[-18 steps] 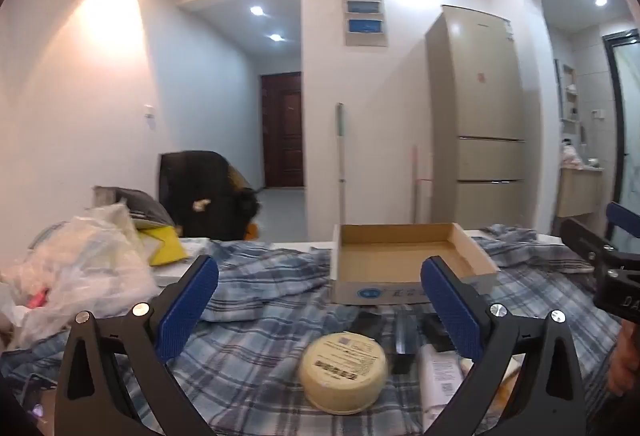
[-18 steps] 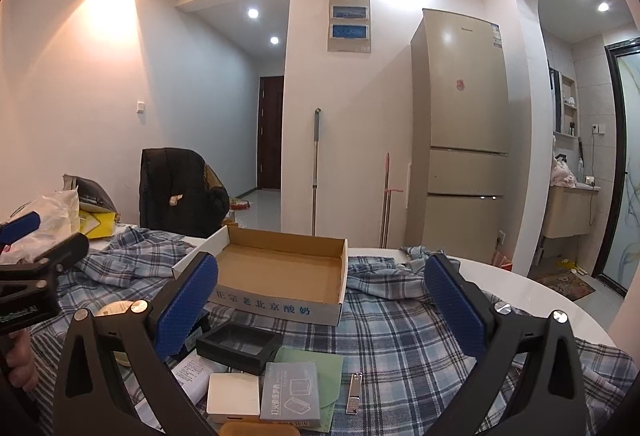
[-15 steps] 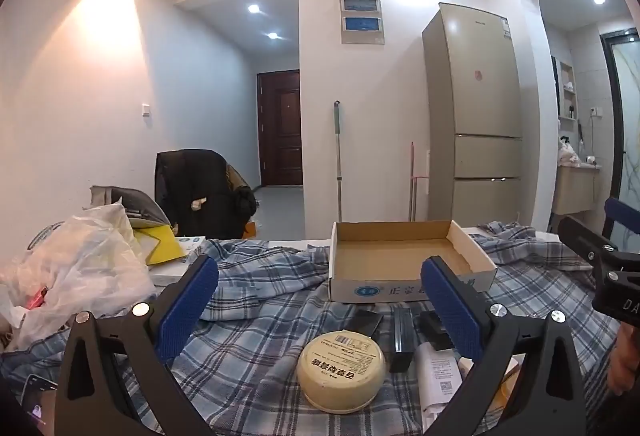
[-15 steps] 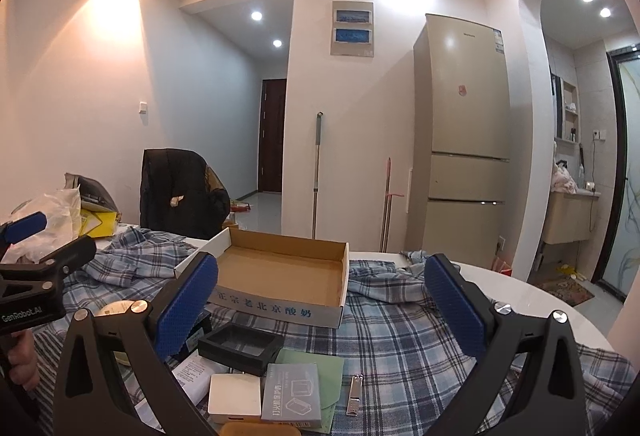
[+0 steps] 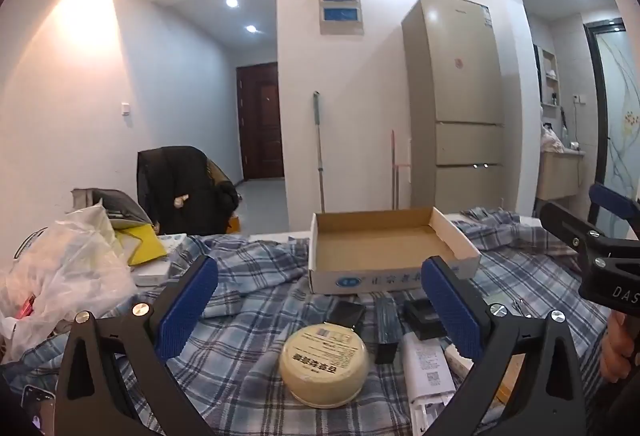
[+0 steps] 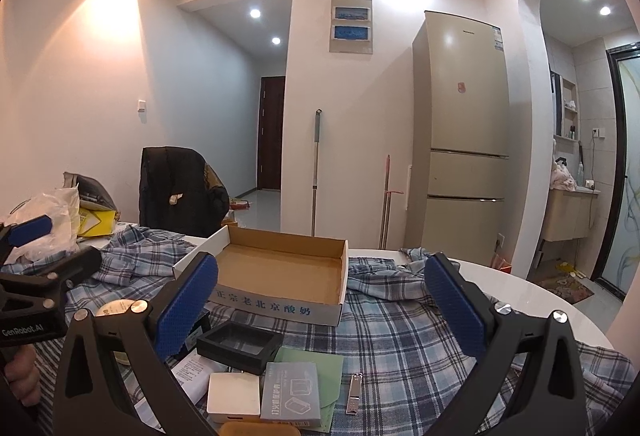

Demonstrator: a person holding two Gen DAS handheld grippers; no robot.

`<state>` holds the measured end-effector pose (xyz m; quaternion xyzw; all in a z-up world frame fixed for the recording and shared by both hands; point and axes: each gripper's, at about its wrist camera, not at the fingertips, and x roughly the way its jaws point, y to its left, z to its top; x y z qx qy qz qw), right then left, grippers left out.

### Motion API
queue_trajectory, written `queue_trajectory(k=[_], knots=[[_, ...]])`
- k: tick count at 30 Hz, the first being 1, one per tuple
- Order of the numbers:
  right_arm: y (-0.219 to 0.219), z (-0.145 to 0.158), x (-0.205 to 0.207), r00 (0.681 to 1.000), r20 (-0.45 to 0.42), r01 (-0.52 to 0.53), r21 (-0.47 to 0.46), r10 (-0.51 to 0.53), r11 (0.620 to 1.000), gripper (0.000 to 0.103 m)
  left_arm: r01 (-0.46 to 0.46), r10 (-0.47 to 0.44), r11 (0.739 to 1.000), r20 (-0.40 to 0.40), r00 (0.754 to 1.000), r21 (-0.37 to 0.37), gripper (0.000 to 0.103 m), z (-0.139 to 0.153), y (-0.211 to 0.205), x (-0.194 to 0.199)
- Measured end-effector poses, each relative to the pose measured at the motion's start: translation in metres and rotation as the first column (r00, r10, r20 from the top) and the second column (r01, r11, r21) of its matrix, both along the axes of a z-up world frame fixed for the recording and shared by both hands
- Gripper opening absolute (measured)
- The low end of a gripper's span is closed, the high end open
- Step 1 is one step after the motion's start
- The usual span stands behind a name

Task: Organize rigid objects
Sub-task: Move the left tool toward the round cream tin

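Both grippers hover with fingers spread wide, the left gripper [image 5: 320, 310] and the right gripper [image 6: 320, 310] holding nothing. The open cardboard box [image 6: 280, 272], printed "北京酸奶", sits on the plaid-covered worktop [image 6: 400, 340]; in front of it lie a round cream tin [image 5: 323, 364], a black tray [image 6: 239, 346] and nail clippers [image 6: 354, 394].

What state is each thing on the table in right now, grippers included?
Left gripper: open, holding nothing.
Right gripper: open, holding nothing.
Cardboard box: open, empty.
Round tin: lid on, upright.
Black tray: upright, empty.
Nail clipper: lying flat.
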<state>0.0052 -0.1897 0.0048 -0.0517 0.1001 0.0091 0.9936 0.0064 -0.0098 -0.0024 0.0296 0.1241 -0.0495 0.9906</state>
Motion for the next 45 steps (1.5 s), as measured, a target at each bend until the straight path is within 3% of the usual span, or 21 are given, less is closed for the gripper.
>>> queue_trajectory(k=[5,11,15,24,29,36,45], knots=[[0.009,-0.001,-0.002,1.0,0.009,-0.014,-0.043,0.014,0.999,0.103,0.027,-0.027,1.0,-0.009,1.0,0.005,0.103,-0.003,-0.004,0.002],[-0.002,0.003,-0.007,0.999,0.039,0.024,0.002,-0.024,1.0,0.103,0.039,-0.039,0.999,0.002,0.999,-0.029,0.103,-0.002,0.003,-0.001],[-0.014,0.008,-0.015,0.99,0.085,0.113,0.036,-0.115,0.993,0.103,0.051,-0.05,0.998,0.024,0.998,-0.028,0.103,0.001,0.002,-0.007],[-0.029,0.014,-0.014,0.992,0.067,0.105,0.061,-0.109,0.993,0.103,0.07,-0.069,0.997,0.052,0.996,-0.018,0.103,0.005,0.0,-0.014],[-0.047,0.014,-0.009,0.987,0.04,0.148,0.108,-0.153,0.983,0.103,0.071,-0.07,0.995,0.011,0.997,-0.07,0.103,0.005,0.01,-0.006],[-0.046,0.009,-0.002,0.998,-0.03,0.056,0.124,-0.053,0.991,0.102,0.096,-0.109,0.984,-0.077,0.991,-0.153,0.103,0.003,0.024,0.01],[-0.037,0.005,0.002,0.997,-0.075,0.018,0.109,-0.01,0.994,0.102,0.137,-0.159,0.981,-0.162,0.974,-0.136,0.103,-0.008,0.015,0.02]])
